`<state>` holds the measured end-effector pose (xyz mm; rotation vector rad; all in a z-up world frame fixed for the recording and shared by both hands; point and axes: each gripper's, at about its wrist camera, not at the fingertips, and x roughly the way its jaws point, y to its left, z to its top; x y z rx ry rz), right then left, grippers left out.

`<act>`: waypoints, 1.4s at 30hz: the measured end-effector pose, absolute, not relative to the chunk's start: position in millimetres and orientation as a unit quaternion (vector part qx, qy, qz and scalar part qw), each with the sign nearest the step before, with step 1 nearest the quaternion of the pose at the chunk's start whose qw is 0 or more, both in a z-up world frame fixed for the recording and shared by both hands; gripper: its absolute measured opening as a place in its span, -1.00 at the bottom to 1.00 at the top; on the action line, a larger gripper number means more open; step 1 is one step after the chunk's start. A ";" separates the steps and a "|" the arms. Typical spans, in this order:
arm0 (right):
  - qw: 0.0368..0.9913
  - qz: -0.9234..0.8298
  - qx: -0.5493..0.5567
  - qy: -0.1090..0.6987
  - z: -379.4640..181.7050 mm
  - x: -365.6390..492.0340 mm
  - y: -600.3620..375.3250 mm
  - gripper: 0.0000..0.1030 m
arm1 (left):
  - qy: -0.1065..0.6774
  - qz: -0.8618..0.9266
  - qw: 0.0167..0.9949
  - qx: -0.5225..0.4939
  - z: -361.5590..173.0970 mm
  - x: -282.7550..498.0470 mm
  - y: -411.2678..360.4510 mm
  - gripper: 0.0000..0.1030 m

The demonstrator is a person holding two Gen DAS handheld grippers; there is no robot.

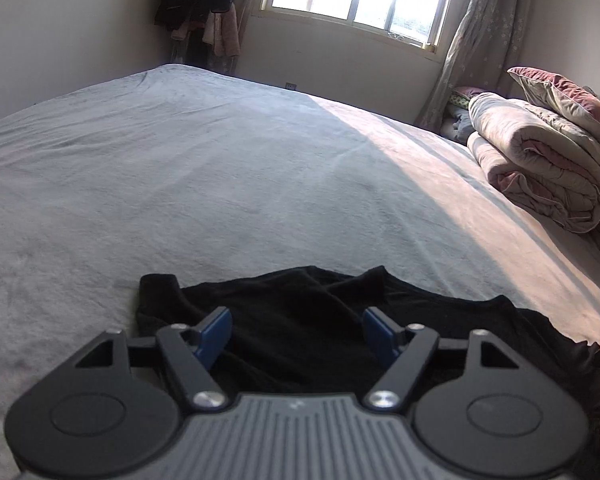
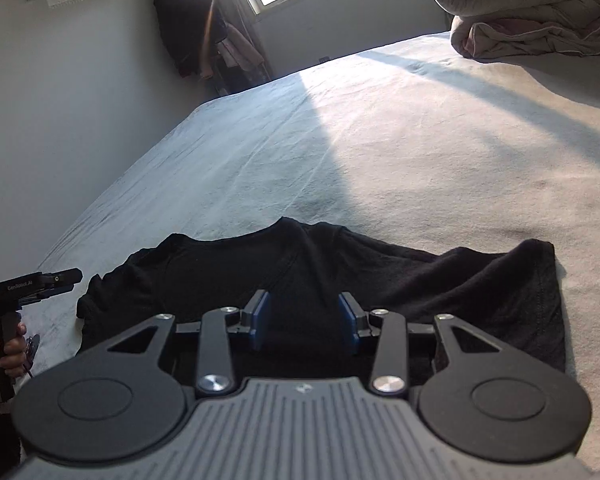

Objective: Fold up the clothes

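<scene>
**Ana:** Fingers first, then: the left gripper [image 1: 297, 330] has its blue pads [image 1: 216, 330] spread wide with nothing between them. They hover over the crumpled black knit garment [image 1: 300, 312], which fills the view from six o'clock out toward four.

**Ben:** Why hover there?

**Ana:** My guess is it's lined up over one end of the cloth so a hem or edge can be pinched. The garment lies on the grey fleece bed sheet [image 1: 180, 160], near the person's edge of the bed and within easy reach.

**Ben:** And the right side?

**Ana:** The right gripper [image 2: 305, 322] is also apart, a little narrower, holding nothing. It sits above the garment's middle, and a sleeve-like flap [image 2: 536, 280] lifts at three o'clock. The left gripper shows at nine o'clock, gripped by a hand [image 2: 14, 350].

**Ben:** Is it folded?

**Ana:** It's rumpled, with ridges across it, and not a neat stack. I can't tell whether it's partly folded or just loosely spread. The rolled pinkish quilt [image 2: 532, 12] at one o'clock sits well apart.
</scene>
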<state>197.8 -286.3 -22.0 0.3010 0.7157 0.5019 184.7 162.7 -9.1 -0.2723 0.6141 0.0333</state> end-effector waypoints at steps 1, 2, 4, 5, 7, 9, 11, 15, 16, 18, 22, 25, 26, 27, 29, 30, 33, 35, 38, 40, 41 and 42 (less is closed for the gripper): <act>0.891 0.253 0.145 0.349 -16.1 201.2 -275.3 -0.18 | 0.300 0.027 0.943 -0.142 -10.0 183.2 174.5 0.44; 0.886 0.265 0.145 0.353 -10.6 204.7 -264.2 -0.18 | 0.299 0.037 0.941 -0.151 -11.0 181.7 186.3 0.44; 0.872 0.296 0.152 0.359 -1.2 212.8 -237.2 -0.18 | 0.297 0.058 0.938 -0.168 -12.9 178.6 209.8 0.43; 0.866 0.310 0.152 0.361 3.4 216.8 -221.9 -0.18 | 0.296 0.068 0.936 -0.176 -13.9 177.1 221.6 0.41; 0.856 0.337 0.143 0.365 11.7 223.9 -188.5 -0.18 | 0.305 0.076 0.927 -0.202 -25.6 180.8 238.0 0.36; 0.848 0.361 0.131 0.365 16.8 229.4 -154.0 -0.18 | 0.315 0.090 0.921 -0.210 -33.3 184.4 247.8 0.29; 0.841 0.380 0.121 0.366 19.2 233.8 -118.8 -0.18 | 0.318 0.085 0.917 -0.226 -40.2 186.1 255.2 0.23; 0.825 0.412 0.114 0.369 13.7 242.0 -54.5 -0.18 | 0.325 0.076 0.908 -0.255 -54.7 188.6 263.7 0.03; 0.821 0.419 0.113 0.371 10.8 243.6 -41.1 -0.18 | 0.325 0.077 0.907 -0.257 -57.7 189.1 264.1 -0.01; 0.813 0.432 0.098 0.378 3.3 245.9 -12.8 -0.18 | 0.318 0.082 0.908 -0.261 -58.5 188.6 265.5 -0.15; 0.801 0.469 0.036 0.371 -11.2 236.0 29.5 -0.18 | 0.307 0.084 0.901 -0.295 -62.3 185.6 277.0 -0.36; 0.788 0.503 -0.021 0.353 -20.1 221.6 52.6 -0.19 | 0.304 0.080 0.898 -0.307 -62.4 183.6 284.3 -0.40; 0.783 0.515 -0.042 0.345 -23.0 215.9 59.7 -0.20 | 0.303 0.080 0.899 -0.307 -61.9 183.5 284.6 -0.41; 0.779 0.525 -0.064 0.336 -26.1 210.1 66.7 -0.20 | 0.302 0.079 0.899 -0.308 -61.4 183.4 284.9 -0.41; 0.781 0.527 -0.101 0.319 -31.2 203.7 76.7 -0.20 | 0.302 0.077 0.898 -0.309 -61.6 184.1 284.9 -0.41; 0.782 0.526 -0.115 0.313 -33.2 202.3 80.5 -0.20 | 0.305 0.075 0.898 -0.309 -62.5 185.1 284.0 -0.41; 0.783 0.522 -0.147 0.305 -39.2 206.1 92.1 -0.20 | 0.311 0.073 0.896 -0.307 -65.4 187.1 282.5 -0.40; 0.778 0.522 -0.173 0.305 -45.4 208.7 101.3 -0.20 | 0.309 0.073 0.894 -0.316 -65.9 186.3 284.7 -0.40; 0.774 0.515 -0.212 0.303 -55.5 209.3 112.3 -0.21 | 0.307 0.069 0.887 -0.337 -67.9 184.3 290.5 -0.39; 0.779 0.509 -0.220 0.292 -59.3 209.6 115.0 -0.36 | 0.306 0.067 0.884 -0.347 -69.0 183.7 292.9 -0.37; 0.784 0.504 -0.212 0.295 -59.4 212.6 114.5 -0.44 | 0.306 0.066 0.883 -0.351 -69.4 183.5 293.7 -0.37; 0.789 0.497 -0.203 0.299 -58.6 215.9 113.5 -0.67 | 0.305 0.065 0.881 -0.354 -69.7 183.3 294.5 -0.36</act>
